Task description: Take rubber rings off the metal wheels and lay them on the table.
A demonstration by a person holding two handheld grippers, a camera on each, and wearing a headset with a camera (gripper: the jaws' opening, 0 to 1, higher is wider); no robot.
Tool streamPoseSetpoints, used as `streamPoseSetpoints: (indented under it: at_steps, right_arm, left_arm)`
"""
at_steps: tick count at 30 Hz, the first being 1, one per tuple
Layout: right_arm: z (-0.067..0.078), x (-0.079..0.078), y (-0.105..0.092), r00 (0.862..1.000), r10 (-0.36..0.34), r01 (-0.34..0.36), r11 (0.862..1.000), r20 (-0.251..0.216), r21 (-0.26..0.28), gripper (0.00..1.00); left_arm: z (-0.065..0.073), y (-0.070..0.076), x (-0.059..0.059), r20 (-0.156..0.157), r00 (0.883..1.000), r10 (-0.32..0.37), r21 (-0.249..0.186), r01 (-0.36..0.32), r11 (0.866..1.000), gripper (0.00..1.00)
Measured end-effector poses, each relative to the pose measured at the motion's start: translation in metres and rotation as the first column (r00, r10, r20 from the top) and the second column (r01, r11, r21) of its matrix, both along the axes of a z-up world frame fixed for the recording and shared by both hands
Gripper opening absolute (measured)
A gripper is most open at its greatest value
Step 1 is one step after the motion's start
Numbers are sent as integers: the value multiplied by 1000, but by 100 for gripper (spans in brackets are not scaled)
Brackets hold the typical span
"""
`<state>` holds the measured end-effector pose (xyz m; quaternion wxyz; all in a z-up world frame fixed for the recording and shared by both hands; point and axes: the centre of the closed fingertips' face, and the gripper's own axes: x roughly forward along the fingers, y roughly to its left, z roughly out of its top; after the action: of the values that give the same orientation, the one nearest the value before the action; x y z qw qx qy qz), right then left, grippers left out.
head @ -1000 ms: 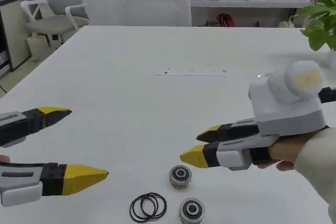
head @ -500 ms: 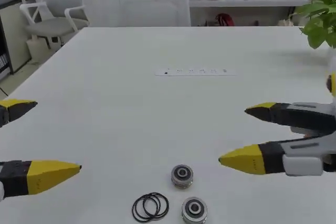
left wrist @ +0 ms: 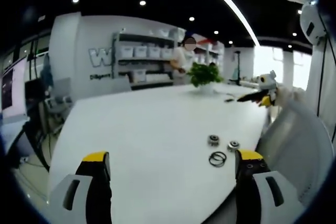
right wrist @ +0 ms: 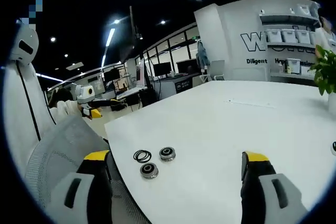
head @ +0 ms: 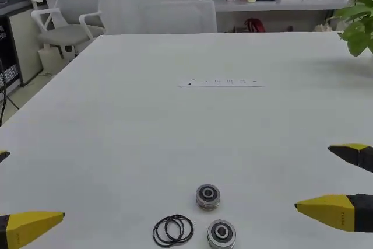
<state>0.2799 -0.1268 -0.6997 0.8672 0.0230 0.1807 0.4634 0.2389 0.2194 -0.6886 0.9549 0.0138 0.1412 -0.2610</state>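
Two silver metal wheels with dark centres stand near the table's front edge, one point(head: 207, 196) just behind the other point(head: 221, 233). To their left, several thin black rubber rings point(head: 173, 230) lie flat in an overlapping pile. My left gripper point(head: 34, 186) is open at the far left, well away from them. Far to the right, my right gripper point(head: 312, 177) is open too, with nothing between its fingers. The left gripper view has its open gripper point(left wrist: 173, 157) facing the wheels point(left wrist: 213, 140) and rings point(left wrist: 217, 158). The right gripper view has its open gripper point(right wrist: 176, 157) facing the wheels point(right wrist: 167, 153) and rings point(right wrist: 142, 156).
A flat white strip point(head: 220, 83) lies mid-table. A green plant point(head: 358, 27) stands at the back right corner. White chairs point(head: 64, 21) are beyond the far left edge. The table's near edge point(right wrist: 113, 153) runs close to the wheels.
Both grippers have drawn outward to the sides, away from the wheels. The right gripper, narrow a second ago, has spread wide. Wheels and rings have not moved.
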Motion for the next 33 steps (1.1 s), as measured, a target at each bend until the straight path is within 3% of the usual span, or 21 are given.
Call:
streamPoseSetpoints:
  at_steps: [4, 13, 26, 33]
  right_arm:
    - [-20, -6, -4, 999, -26, 25, 1000, -46, -16, 100]
    - [-56, -22, 1, 990, -18, 5, 995, -136, -98, 100]
    - [-79, -43, 16, 981, 34, -61, 988, -191, -142, 100]
    - [-81, -42, 11, 980, 21, -50, 989, -200, -140, 98]
  left_arm:
    - [-9, -3, 1, -21, 1000, 16, 10, -16, 1000, 100]
    - [-29, -15, 1, -79, 997, 6, 15, -5, 1000, 100]
    - [-43, -27, -7, -117, 993, -8, -14, 7, 1000, 99]
    - [-45, -26, -8, -126, 992, 6, -2, -6, 1000, 100]
